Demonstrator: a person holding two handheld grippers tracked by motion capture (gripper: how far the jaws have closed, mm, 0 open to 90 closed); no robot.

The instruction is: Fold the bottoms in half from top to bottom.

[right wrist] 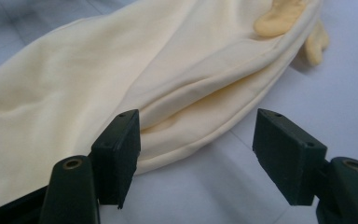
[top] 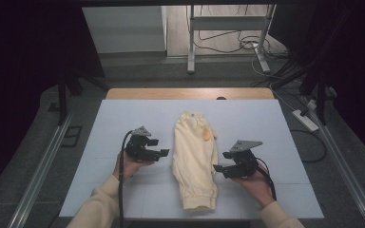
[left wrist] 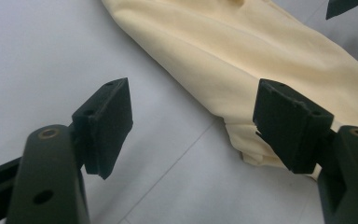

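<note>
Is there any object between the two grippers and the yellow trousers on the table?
Nothing visible does. The left gripper and the right gripper stand open on either side of the folded yellow trousers, with bare white table between each gripper and the cloth.

The left gripper (left wrist: 193, 126) hangs over the white surface (left wrist: 42, 56), jaws apart and empty. A cream garment (left wrist: 242, 51) lies just beyond, its edge behind one jaw.
</note>
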